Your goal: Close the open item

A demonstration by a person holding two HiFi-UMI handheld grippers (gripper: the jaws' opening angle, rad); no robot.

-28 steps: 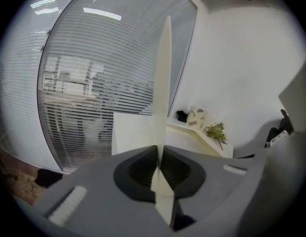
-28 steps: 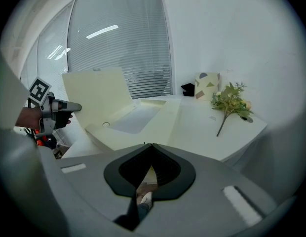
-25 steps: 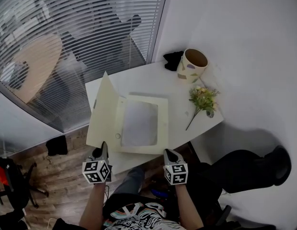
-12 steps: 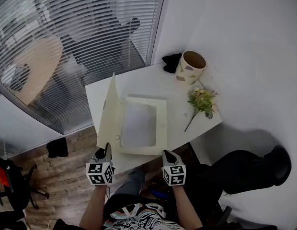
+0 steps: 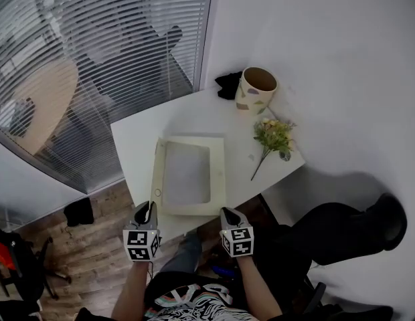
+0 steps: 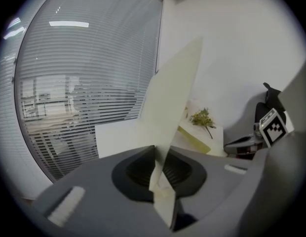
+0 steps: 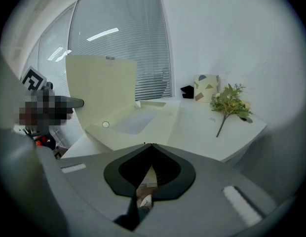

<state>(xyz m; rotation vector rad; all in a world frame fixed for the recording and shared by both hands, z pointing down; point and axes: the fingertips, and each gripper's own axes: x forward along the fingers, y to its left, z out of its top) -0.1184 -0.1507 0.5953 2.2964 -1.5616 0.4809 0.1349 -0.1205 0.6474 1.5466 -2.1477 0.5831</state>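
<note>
A cream folder (image 5: 217, 179) lies open on the white table (image 5: 137, 136). Its cover (image 5: 156, 169) stands almost upright along the left side. My left gripper (image 5: 146, 209) is at the cover's near corner. In the left gripper view the cover (image 6: 170, 98) rises from between the jaws of the left gripper (image 6: 154, 149), which are opening and slightly parted around it. My right gripper (image 5: 229, 212) hovers shut at the table's front edge, just short of the folder's near right corner. From the right gripper view, the cover (image 7: 101, 90) stands above the base (image 7: 143, 117), and the right gripper (image 7: 145, 144) holds nothing.
A patterned cup (image 5: 256, 89) and a black object (image 5: 227, 84) sit at the table's far corner by the wall. A sprig of flowers (image 5: 273, 136) lies right of the folder. Window blinds run along the left; a white wall stands on the right.
The cover has swung from leaning out to the left up to nearly vertical. Both grippers stayed at the table's front edge.
</note>
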